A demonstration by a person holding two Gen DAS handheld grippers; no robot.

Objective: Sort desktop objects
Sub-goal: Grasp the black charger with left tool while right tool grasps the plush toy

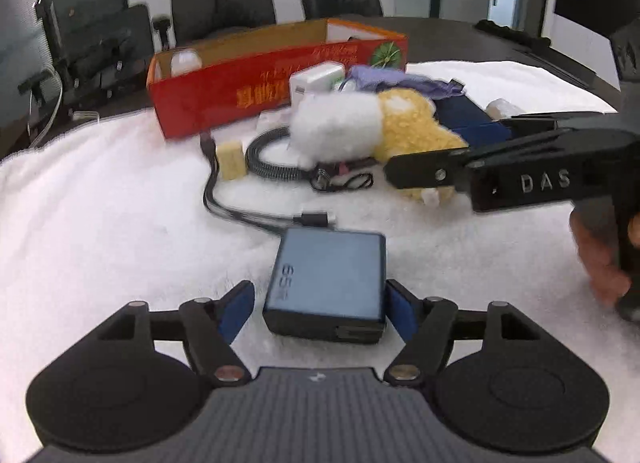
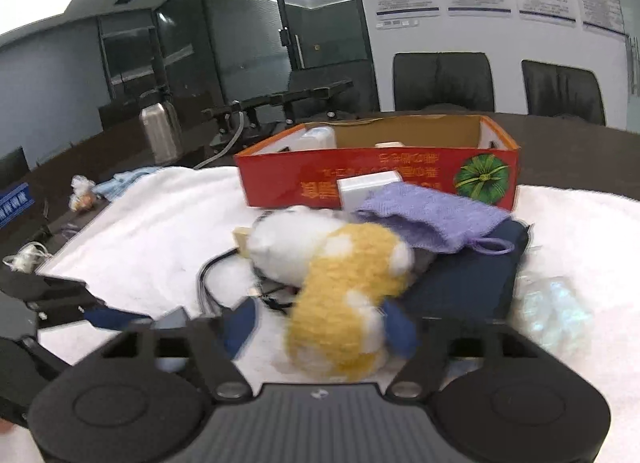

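A dark blue charger block [image 1: 328,283] lies on the white towel [image 1: 100,223] between the open fingers of my left gripper [image 1: 318,305]; the right pad touches its side, the left pad stands apart. A yellow and white plush toy [image 2: 340,287] lies between the open fingers of my right gripper [image 2: 320,323], touching the right pad; the view is blurred. The plush [image 1: 360,127] and the right gripper [image 1: 416,171] also show in the left wrist view. A red cardboard box [image 2: 376,171] stands open at the back, with a few white items inside.
Around the plush lie a coiled black cable [image 1: 272,159], a white adapter [image 1: 316,79], a purple cloth [image 2: 432,215], a dark blue pouch [image 2: 468,279], a yellowish eraser [image 1: 230,159] and a crumpled clear wrapper [image 2: 552,311]. A steel bottle [image 2: 158,135] stands far left.
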